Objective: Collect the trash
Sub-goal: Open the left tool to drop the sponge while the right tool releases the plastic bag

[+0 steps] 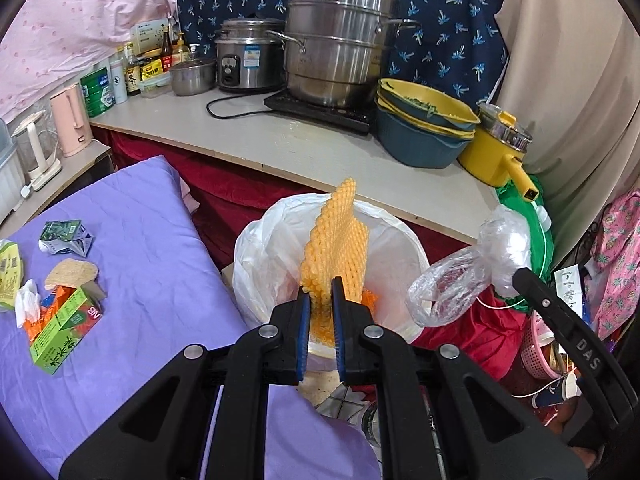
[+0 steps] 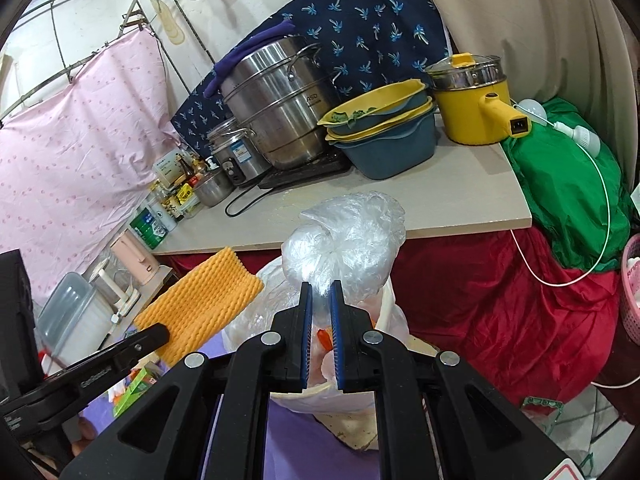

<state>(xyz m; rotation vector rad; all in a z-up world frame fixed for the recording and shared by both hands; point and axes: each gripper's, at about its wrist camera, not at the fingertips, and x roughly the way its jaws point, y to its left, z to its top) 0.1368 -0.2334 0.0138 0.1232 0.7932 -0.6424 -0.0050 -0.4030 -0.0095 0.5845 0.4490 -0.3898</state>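
Left gripper clenched on an orange foam net, held upright over the mouth of a bin lined with a white bag; orange scraps lie inside the liner. Right gripper grasping a crumpled clear plastic bag just beside and above the same bin. On the purple sheet, well apart: a green carton, crushed packet and wrappers

Two kettles, three stacked basins, one steamer pot.
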